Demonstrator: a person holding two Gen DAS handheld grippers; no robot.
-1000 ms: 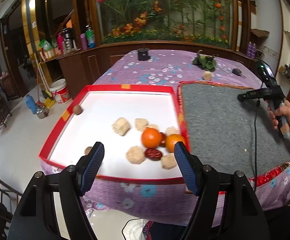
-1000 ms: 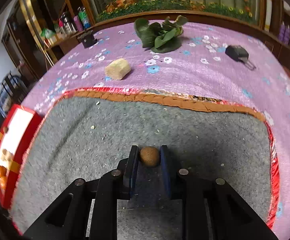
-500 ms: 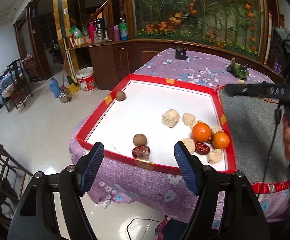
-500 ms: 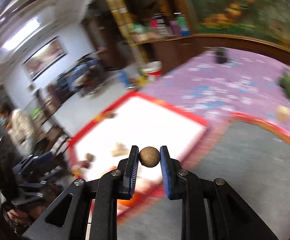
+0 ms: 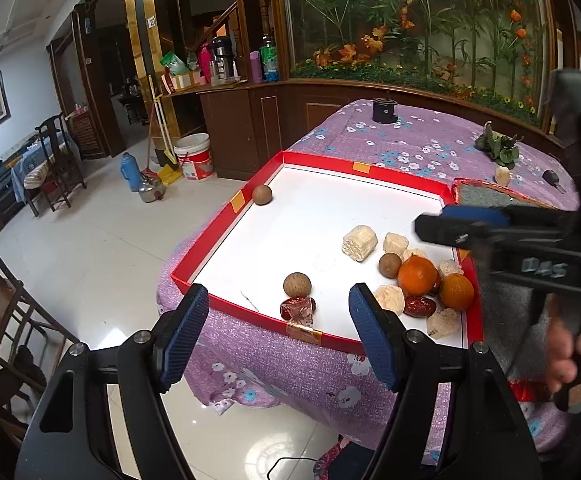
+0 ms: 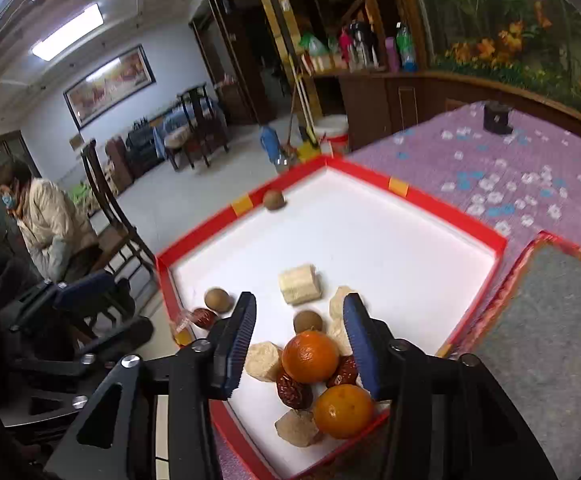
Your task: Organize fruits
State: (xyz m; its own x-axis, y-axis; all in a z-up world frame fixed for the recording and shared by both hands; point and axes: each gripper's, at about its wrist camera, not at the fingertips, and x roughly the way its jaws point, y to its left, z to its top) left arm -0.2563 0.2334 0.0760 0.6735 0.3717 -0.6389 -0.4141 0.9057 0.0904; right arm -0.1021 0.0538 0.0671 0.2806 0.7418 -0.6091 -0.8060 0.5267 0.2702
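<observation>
Left wrist view shows the desk [image 5: 410, 148] with its purple flower cloth. On it lies the big red tray [image 5: 322, 160] with a white floor. A gray mat [image 5: 486, 196] sits just beside the tray at 3 o'clock. The left gripper [image 5: 278, 332] hangs off the near edge, its fingers wide with nothing between them. The right gripper [image 6: 298, 344] hovers over the fruit pile, fingers wide too, holding nothing. Two oranges [image 6: 310, 356] lie at the tray's near right corner. A small brown ball fruit [image 6: 307, 321] rests on the tray floor, touching the top orange at 12 o'clock.
</observation>
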